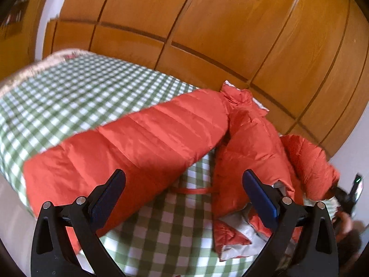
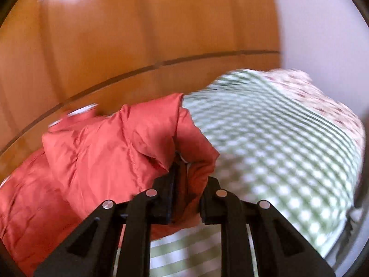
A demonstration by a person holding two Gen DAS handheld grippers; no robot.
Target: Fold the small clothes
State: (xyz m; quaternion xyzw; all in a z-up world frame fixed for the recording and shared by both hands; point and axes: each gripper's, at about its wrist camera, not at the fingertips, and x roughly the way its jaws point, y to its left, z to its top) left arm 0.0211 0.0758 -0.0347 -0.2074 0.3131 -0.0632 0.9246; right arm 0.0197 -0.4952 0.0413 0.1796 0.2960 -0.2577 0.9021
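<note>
Wooden wardrobe [image 1: 207, 23] rises just behind the red jacket [image 1: 143, 136].

Open checked bed [image 1: 69, 97] is lying clear to the left of the jacket [image 1: 143, 138] in the left wrist view. Jacket is sprawling diagonally across the bed, bunching up toward the wardrobe [image 1: 207, 23], which is walling off the far side. Bare strip of bed is showing between the left gripper [image 1: 184, 182] fingers. Right gripper [image 2: 184, 184] is clamping a jacket fold; bed is lying clear to its right.
</note>
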